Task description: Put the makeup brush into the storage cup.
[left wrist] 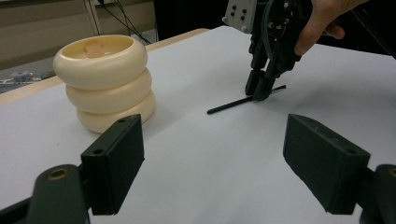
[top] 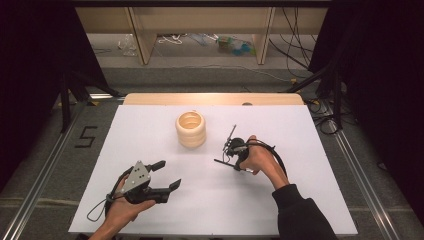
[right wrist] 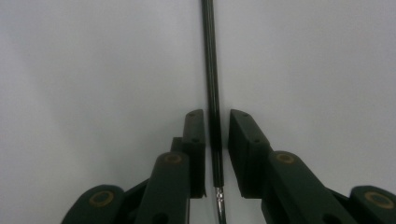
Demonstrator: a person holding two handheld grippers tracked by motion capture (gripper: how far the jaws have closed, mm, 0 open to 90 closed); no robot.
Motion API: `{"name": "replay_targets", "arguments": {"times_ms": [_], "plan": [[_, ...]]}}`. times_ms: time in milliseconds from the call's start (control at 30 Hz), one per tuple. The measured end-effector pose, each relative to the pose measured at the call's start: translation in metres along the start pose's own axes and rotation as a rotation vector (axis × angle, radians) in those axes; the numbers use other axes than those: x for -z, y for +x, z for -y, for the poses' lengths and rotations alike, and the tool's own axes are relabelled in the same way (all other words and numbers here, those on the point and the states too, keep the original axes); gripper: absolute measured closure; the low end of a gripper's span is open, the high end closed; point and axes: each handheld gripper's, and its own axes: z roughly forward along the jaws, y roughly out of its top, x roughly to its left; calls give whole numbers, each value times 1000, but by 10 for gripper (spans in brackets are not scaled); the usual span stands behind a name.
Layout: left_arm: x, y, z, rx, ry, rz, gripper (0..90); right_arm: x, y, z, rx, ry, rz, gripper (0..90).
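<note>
A thin black rod (right wrist: 211,70) lies flat on the white worktop (top: 280,210), right of its middle and nearer the right edge than the left. In the right gripper view it runs straight up the gap between the two black jaws of the right gripper (right wrist: 215,135); the jaws stand close on either side of it with a sliver of white visible at each flank, so they bracket the rod without clearly pinching it. A short silvery tip shows at the rod's near end, between the jaw bases. In the left gripper view the right gripper (left wrist: 260,88) points down with its tips at the rod (left wrist: 233,103), most of the rod's length sticking out to one side.

Toward the far edge, near the middle, stands a cream stack of three rings (top: 190,129), well apart from the rod, with bare worktop between them.

The left gripper (top: 167,175) rests low near the front-left part of the worktop, its jaws spread wide and holding nothing. Open white surface lies around the rod toward the front and right edges.
</note>
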Motion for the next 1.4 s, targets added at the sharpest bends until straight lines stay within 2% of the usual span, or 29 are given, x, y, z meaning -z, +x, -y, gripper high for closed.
{"name": "replay_targets", "arguments": {"times_ms": [133, 367, 467, 500, 633, 700, 733, 867, 967, 1033, 1100, 1233, 1300, 1400], "plan": [[0, 0, 0, 1, 0, 0, 206, 0, 3, -3, -10, 17, 9, 803], [0, 0, 0, -1, 1, 1, 206, 0, 4, -4, 1, 29, 3, 841], [0, 0, 0, -1, 0, 1, 206, 0, 5, -5, 15, 25, 8, 851], [0, 0, 0, -3, 3, -2, 206, -1, 7, -5, 40, 28, 23, 853], [0, 0, 0, 1, -2, 1, 206, 0, 8, -6, 70, 35, 33, 854], [0, 0, 0, 7, -4, 4, 206, 0, 9, -6, 76, 37, 26, 854], [1, 0, -1, 6, -1, 1, 206, 1, 8, -5, 88, 24, 27, 854], [1, 0, -1, 2, -3, 1, 206, 6, 11, -6, 87, -3, 25, 854], [1, 0, -1, 1, -2, 1, 206, 14, 13, -5, 127, -26, 39, 854], [1, 0, -1, 0, -3, 1, 206, 19, 18, -5, 117, -41, 37, 854], [1, 0, -1, -4, -2, 2, 206, 24, 22, -4, 128, -57, 44, 854], [1, -1, -1, 5, 2, 3, 206, 36, 31, -4, 164, -92, 51, 854], [1, 0, -1, -1, 1, 4, 206, 41, 35, -4, 211, -100, 68, 854], [1, 0, -1, -2, 1, 4, 206, 47, 44, -6, 233, -116, 75, 854]]}}
